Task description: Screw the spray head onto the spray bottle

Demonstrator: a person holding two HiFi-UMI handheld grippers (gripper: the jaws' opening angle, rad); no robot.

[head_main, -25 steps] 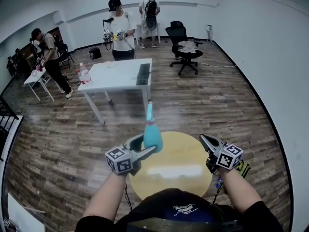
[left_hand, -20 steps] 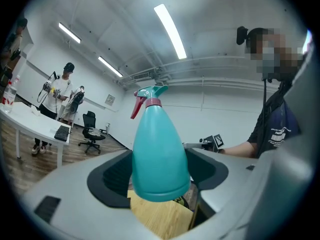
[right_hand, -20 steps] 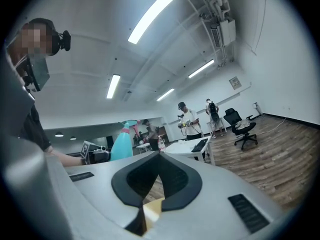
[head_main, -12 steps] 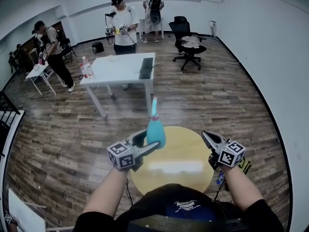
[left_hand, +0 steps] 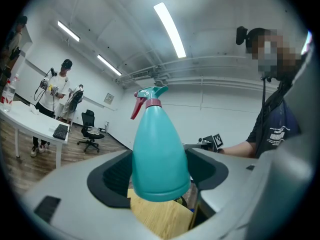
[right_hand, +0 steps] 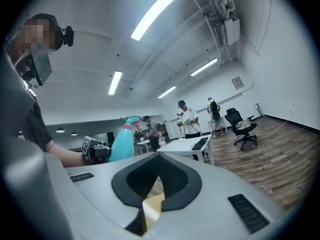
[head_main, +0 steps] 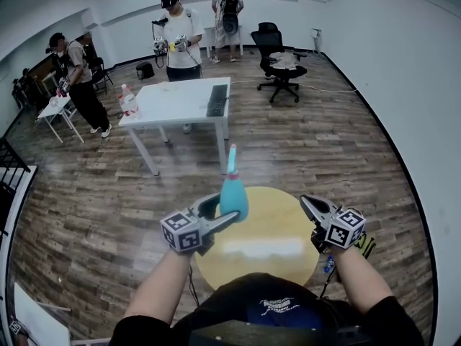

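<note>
Jaws of left gripper (head_main: 223,209) pinch spray bottle (head_main: 233,197); right gripper (head_main: 306,205) jaws pressed together; round table (head_main: 277,225) beneath, white table (head_main: 176,107) beyond.

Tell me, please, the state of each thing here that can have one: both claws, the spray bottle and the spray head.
Spray bottle: upright, held in the air above the round table.
Spray head: sitting on the bottle's neck; how tight it is cannot be seen.
Left claw: shut on the spray bottle's wide lower body.
Right claw: shut, with nothing in it.
</note>
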